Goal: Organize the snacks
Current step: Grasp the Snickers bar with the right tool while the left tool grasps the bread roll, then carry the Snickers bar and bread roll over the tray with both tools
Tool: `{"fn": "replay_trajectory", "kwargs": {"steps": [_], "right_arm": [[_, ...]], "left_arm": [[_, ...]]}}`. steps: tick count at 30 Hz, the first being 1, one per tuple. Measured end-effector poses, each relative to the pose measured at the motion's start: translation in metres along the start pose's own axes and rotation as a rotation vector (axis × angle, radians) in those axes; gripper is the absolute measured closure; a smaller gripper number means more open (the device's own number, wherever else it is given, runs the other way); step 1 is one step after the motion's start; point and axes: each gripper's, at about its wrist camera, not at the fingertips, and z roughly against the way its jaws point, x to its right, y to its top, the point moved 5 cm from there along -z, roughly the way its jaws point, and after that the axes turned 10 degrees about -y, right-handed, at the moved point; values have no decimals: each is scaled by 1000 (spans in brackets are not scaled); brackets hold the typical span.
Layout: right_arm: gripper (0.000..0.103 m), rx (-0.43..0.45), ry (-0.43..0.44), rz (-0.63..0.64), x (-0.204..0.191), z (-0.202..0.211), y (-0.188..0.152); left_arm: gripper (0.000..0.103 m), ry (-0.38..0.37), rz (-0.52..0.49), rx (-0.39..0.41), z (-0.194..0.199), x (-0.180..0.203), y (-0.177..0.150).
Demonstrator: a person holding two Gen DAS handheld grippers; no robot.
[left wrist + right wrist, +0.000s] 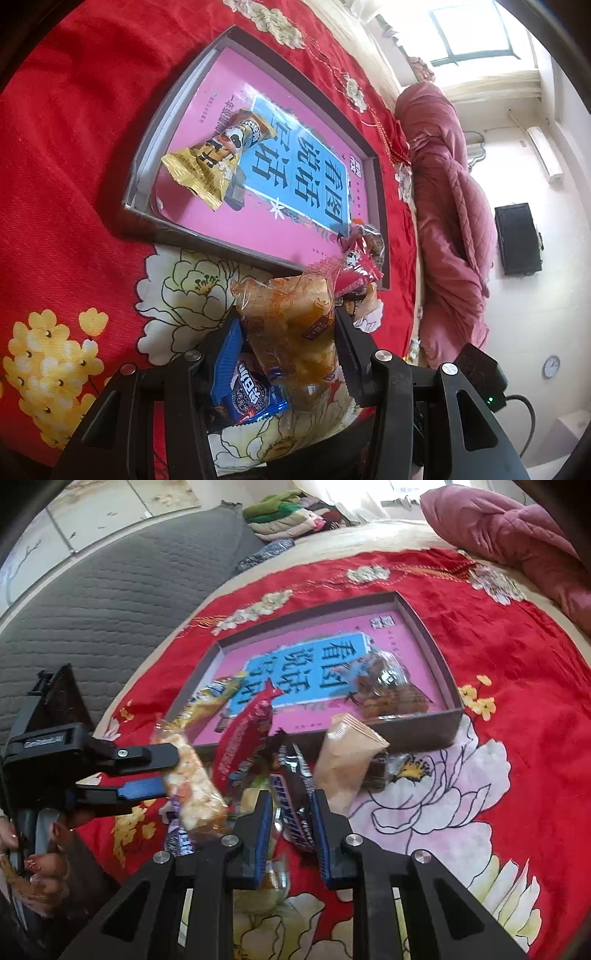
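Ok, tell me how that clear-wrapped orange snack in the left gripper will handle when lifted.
The clear-wrapped orange snack probably weighs little. It is pinched mid-body in the left gripper, so its ends may sag. The glossy, crinkled film could slip, and a hard squeeze might crush the contents.

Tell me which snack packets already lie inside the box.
Two: the yellow packet at one end and the clear brown-filled packet at the other. The rest lie outside on the red cloth.

Red floral bedspread (517,635), pink quilt (454,206), grey padded headboard (110,590), folded clothes (288,517), wall clock (551,366)
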Motion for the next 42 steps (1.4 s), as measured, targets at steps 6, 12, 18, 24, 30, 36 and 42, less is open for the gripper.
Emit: {"fn": "replay_trajectory", "kwargs": {"steps": [6, 12, 18, 24, 30, 36, 42], "right_arm": [[65, -30, -19, 12, 0, -9, -2], [59, -27, -47, 77, -9, -14, -4], [68, -44, -86, 118, -10, -23, -7], [78, -40, -54, 83, -4, -15, -6], [85, -15, -11, 50, 0, -1, -3], [86, 8, 22, 35, 0, 7, 0], [86, 63, 56, 22, 0, 18, 7]], "left_arm": [[53, -2, -11, -9, 0, 1, -1], [53, -11, 5, -15, -1, -3, -2], [53, -12, 9, -15, -1, -4, -3], [53, -16, -8, -19, -3, -1, -4], [55, -37, -18, -9, -2, 7, -3], [55, -46, -38, 9, 5, 15, -1], [55, -57, -52, 23, 11, 23, 0]]}}
